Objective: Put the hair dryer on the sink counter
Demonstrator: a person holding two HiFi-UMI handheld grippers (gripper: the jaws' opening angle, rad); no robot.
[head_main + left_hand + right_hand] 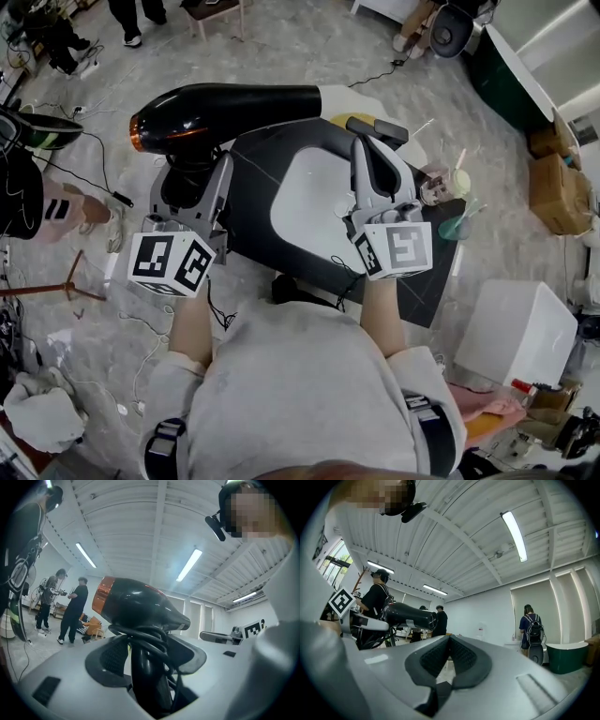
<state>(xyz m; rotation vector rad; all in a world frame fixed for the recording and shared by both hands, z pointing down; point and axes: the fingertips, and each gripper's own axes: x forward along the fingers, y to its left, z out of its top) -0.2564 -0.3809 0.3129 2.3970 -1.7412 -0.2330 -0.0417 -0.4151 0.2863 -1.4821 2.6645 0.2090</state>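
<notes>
A black hair dryer (230, 111) with a copper rear end lies level in the air, its handle and coiled cord clamped in my left gripper (194, 174). From the left gripper view the hair dryer (136, 609) stands over the jaws, and the left gripper (146, 667) is shut on its handle. The dark sink counter (251, 150) with a white basin (314, 202) lies below and to the right. My right gripper (376, 129) is held over the basin's far side, shut with nothing in it. In the right gripper view the right gripper (449, 645) points up, with the hair dryer (410, 617) to its left.
Small cups and bottles (450, 184) stand at the counter's right end. A white box (517, 330) sits at the lower right, cardboard boxes (559, 187) and a green tub (511, 80) further right. Cables (89, 155) trail over the floor at left. People stand around the room.
</notes>
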